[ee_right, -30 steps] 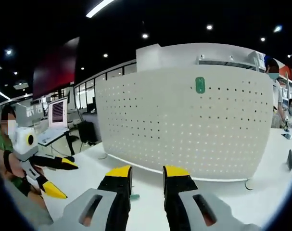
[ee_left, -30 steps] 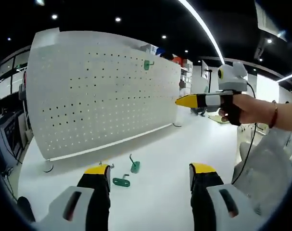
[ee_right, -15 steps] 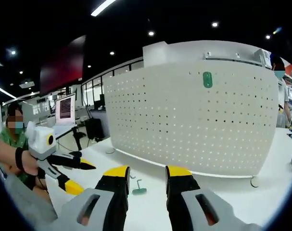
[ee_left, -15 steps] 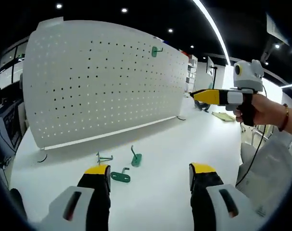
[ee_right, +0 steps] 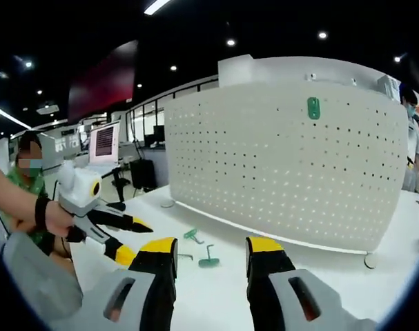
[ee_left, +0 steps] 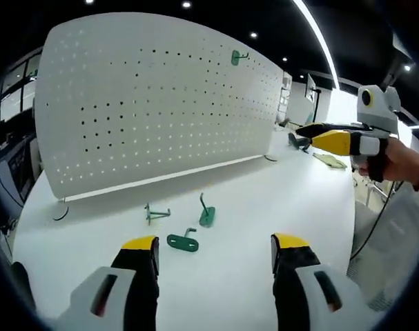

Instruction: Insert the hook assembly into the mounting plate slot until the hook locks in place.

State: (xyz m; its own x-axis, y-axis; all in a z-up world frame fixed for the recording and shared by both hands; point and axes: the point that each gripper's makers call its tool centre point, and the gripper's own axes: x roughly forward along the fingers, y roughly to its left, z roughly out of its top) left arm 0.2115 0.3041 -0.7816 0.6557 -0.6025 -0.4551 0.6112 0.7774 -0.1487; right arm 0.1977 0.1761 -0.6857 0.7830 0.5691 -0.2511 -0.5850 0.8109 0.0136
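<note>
While three hooks (ee_left: 183, 242) lie on the table (ee_left: 264, 200), both claws, left (ee_left: 215, 252) and right (ee_right: 210, 254), gape wide, holding nothing.

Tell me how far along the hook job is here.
One green hook already hangs high on the white perforated mounting plate. Nothing is in hand: the left gripper and right gripper are both open and empty. Three green hooks lie on the white table, not yet picked up.

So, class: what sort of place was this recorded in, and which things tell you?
Probably an open-plan office or lab: a white worktable carrying a freestanding pegboard, computer monitors on desks behind, and recessed ceiling lights.
</note>
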